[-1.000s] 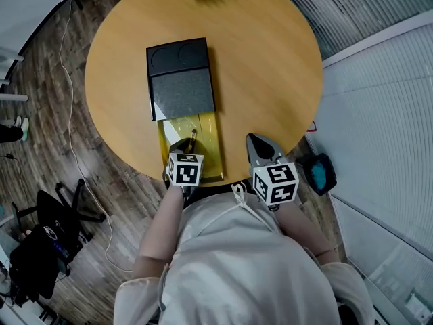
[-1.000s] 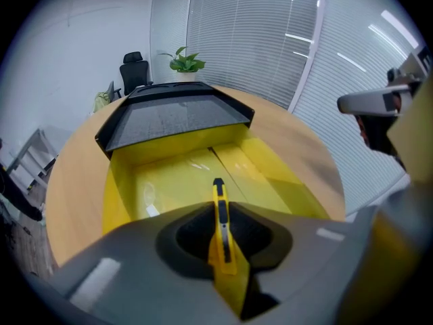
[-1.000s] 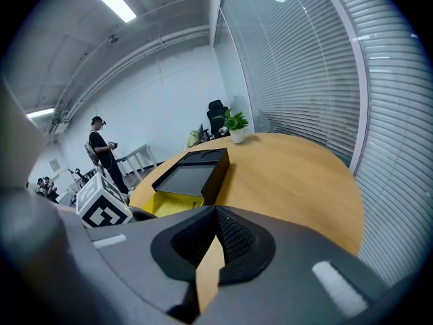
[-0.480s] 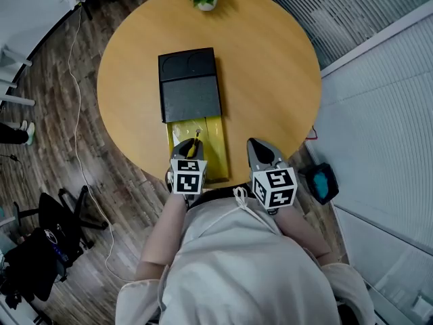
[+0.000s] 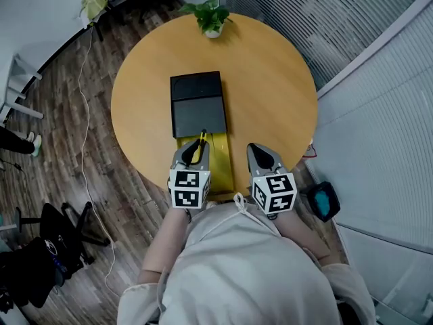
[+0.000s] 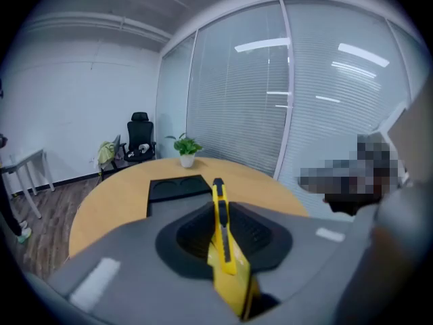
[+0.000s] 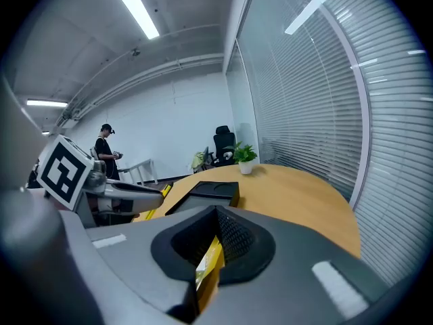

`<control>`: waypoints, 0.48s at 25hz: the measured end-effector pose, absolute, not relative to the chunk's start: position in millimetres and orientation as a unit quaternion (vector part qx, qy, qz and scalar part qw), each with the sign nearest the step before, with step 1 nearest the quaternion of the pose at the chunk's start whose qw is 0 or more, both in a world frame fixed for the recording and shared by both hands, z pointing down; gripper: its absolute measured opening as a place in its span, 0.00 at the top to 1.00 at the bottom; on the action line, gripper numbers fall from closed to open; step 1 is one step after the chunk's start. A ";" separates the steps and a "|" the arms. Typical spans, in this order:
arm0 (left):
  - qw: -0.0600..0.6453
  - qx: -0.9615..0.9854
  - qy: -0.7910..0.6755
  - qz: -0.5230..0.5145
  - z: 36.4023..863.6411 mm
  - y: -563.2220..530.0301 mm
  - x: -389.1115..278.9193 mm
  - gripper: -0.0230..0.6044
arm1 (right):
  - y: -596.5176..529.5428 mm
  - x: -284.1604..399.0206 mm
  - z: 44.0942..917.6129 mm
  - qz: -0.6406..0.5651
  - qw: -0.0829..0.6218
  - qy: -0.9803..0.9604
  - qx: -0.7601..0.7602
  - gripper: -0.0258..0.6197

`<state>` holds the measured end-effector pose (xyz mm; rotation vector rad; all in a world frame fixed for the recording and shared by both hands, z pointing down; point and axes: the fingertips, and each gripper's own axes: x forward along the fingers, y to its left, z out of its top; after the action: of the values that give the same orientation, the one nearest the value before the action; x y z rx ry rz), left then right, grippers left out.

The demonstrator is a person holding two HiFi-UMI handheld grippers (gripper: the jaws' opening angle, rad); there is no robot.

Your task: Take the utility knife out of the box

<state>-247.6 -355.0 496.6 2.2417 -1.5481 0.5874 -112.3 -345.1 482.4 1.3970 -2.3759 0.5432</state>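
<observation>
The utility knife is out of its tray, clamped between the jaws of the left tongs, which are closed on its yellow body. The round wooden bench fills the middle of the head view, with wood-plank floor to its left. On the bench lies a black lid, and touching the lid's near edge is the open yellow box, which reaches almost to the bench's near rim. A small potted plant stands at the far rim, well apart from the lid. In the head view the knife sits over the far end of the box, its dark tip over the lid's near edge. In the left gripper view the knife runs lengthwise through the left tongs, its tip pointing toward the lid and the plant. The right tongs hang just right of the box, near the bench's rim. In their own view the right tongs have their tips drawn together and grip nothing; a sliver of yellow shows through the slit behind the tips.
</observation>
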 end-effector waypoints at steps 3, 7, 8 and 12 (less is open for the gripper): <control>0.141 0.797 -0.560 0.176 460.7 -355.7 -252.4 0.86 | -349.5 -112.6 467.6 0.181 0.151 -0.835 0.497 0.96; 0.089 0.797 -0.580 0.143 421.2 -358.1 -260.6 0.86 | -356.0 -114.5 447.0 0.165 0.134 -0.838 0.503 0.96; 0.082 0.798 -0.581 0.134 412.2 -357.7 -261.4 0.86 | -356.3 -115.6 442.3 0.162 0.131 -0.840 0.502 0.96; 0.061 0.800 -0.586 0.109 382.4 -350.0 -262.4 0.86 | -351.3 -120.7 422.5 0.142 0.121 -0.854 0.486 0.96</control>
<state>-262.4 -350.0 382.4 2.4217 -1.7737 0.3303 -120.7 -351.3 422.5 1.4179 -2.4934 0.4146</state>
